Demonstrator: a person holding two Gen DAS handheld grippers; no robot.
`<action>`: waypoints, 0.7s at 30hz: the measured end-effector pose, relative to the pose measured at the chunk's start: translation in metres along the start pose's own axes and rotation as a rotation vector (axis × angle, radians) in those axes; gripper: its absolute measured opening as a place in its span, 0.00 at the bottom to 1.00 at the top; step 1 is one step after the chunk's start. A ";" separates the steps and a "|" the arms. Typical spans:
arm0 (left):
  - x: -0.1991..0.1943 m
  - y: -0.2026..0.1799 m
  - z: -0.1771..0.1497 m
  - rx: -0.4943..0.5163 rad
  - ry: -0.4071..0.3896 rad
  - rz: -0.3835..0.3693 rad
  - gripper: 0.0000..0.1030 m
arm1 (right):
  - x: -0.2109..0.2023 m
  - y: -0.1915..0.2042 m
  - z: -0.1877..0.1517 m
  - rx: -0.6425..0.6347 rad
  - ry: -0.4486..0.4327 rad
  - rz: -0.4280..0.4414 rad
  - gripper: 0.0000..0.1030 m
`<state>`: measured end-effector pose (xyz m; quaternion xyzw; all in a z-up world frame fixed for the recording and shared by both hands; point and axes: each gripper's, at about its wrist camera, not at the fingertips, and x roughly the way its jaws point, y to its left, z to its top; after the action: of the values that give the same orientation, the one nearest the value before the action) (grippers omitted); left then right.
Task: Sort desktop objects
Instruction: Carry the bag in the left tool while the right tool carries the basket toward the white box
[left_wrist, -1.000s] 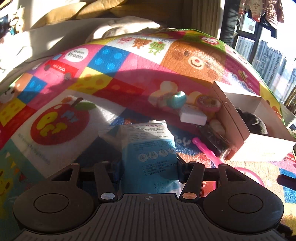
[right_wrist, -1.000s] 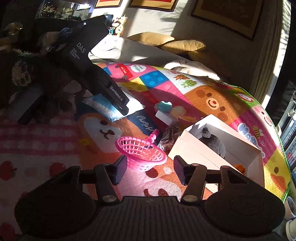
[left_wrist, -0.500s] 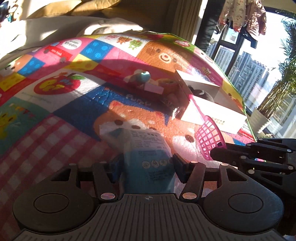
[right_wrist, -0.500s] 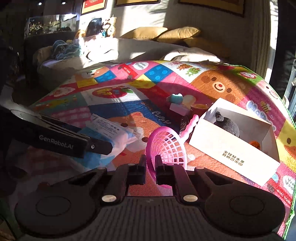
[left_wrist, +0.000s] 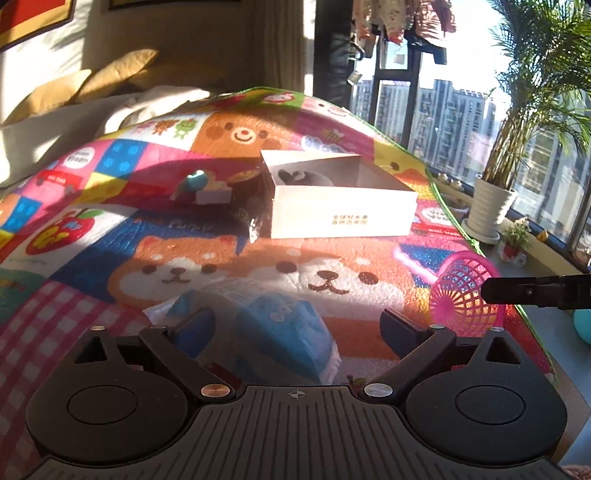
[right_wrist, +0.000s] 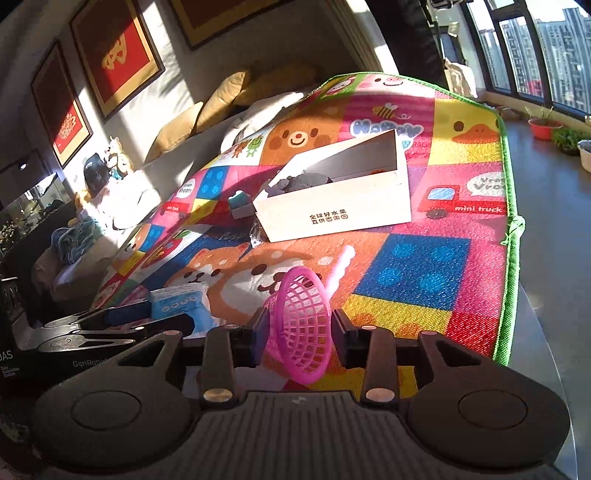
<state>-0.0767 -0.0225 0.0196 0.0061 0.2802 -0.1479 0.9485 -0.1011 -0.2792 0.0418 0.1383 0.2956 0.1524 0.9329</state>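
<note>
Left tool (left_wrist: 295, 325) jaws opening wide, blue packet (left_wrist: 280, 328) loose between them on the play mat (left_wrist: 424, 295). Right tool (right_wrist: 297, 332) jaws opening around pink basket (right_wrist: 301, 325), pads apparently clear. Release step; next, likely fetch items beside the white box (left_wrist: 340, 210).

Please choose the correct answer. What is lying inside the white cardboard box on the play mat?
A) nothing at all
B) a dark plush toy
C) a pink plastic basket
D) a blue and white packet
B: a dark plush toy shows over the wall of the white cardboard box, while the basket and the packet lie outside it on the mat.
</note>
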 end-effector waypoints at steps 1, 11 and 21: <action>0.001 0.002 -0.001 -0.006 0.008 0.011 0.97 | -0.003 0.000 -0.001 -0.031 -0.012 -0.047 0.44; 0.015 0.025 -0.003 -0.102 0.087 0.013 1.00 | -0.001 0.011 -0.012 -0.260 -0.058 -0.285 0.82; 0.067 0.008 0.016 0.035 0.123 -0.166 1.00 | 0.036 0.007 -0.011 -0.263 0.032 -0.283 0.83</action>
<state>-0.0127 -0.0353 -0.0035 0.0084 0.3347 -0.2300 0.9138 -0.0811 -0.2575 0.0170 -0.0303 0.3042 0.0591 0.9503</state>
